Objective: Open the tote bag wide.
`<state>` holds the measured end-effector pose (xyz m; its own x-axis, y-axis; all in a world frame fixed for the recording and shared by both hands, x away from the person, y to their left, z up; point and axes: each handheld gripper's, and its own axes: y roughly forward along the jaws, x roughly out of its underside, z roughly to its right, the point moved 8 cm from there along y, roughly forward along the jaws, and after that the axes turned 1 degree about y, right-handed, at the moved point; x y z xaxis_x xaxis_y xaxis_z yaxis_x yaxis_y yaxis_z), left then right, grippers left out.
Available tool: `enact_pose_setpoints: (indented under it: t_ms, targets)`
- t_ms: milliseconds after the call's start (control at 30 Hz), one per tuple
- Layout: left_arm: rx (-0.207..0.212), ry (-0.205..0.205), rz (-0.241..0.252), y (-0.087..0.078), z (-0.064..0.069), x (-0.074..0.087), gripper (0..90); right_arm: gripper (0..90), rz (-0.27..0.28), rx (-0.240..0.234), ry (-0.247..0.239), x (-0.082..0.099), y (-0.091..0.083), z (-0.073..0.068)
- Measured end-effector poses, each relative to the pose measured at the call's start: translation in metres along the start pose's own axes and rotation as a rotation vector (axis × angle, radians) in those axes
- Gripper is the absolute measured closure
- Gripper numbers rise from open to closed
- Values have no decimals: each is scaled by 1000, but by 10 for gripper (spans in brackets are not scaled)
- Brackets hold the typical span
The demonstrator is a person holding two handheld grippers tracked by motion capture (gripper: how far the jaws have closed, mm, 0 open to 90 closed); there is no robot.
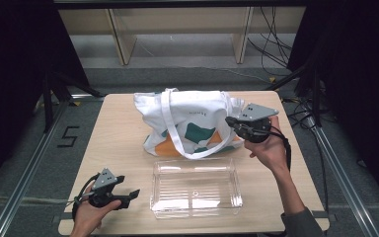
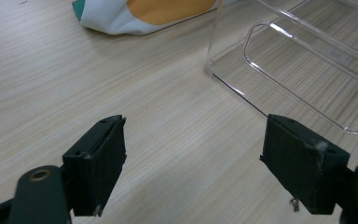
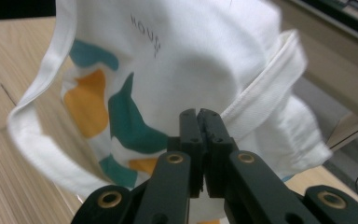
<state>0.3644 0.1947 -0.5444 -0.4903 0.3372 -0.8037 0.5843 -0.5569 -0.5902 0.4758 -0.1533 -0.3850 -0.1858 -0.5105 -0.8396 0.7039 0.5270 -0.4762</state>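
Down at the near left corner of the counter (image 1: 123,148), the left gripper (image 1: 128,196) rests low with its fingers (image 2: 98,163) spread wide apart, nothing between them. Just to its right lies a clear plastic tray (image 1: 196,187), open side up. Behind the tray stands the white tote bag (image 1: 192,123), its long strap looping forward. At the bag's right edge, the right gripper (image 1: 231,121) has its fingers (image 3: 200,121) pinched together on the fabric there.

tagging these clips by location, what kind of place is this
Probably a lab or recording workspace, not a home. A light wooden table stands on grey floor between metal rails, loose cables trail behind it, and dark curtains close off both sides.
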Motion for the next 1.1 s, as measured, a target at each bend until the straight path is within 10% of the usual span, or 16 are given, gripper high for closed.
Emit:
enact_pose_setpoints:
  t_ms: [400, 867, 1100]
  targets:
    - [4, -4, 5, 0, 0, -1, 210, 900, -124, -59, 23, 38, 40, -3]
    - [6, 42, -37, -2, -2, 2, 210, 512, -37, 167, 184, 20, 8, 32]
    - [7, 26, -19, 0, 0, 1, 210, 879, -120, 71, 81, 34, 18, 25]
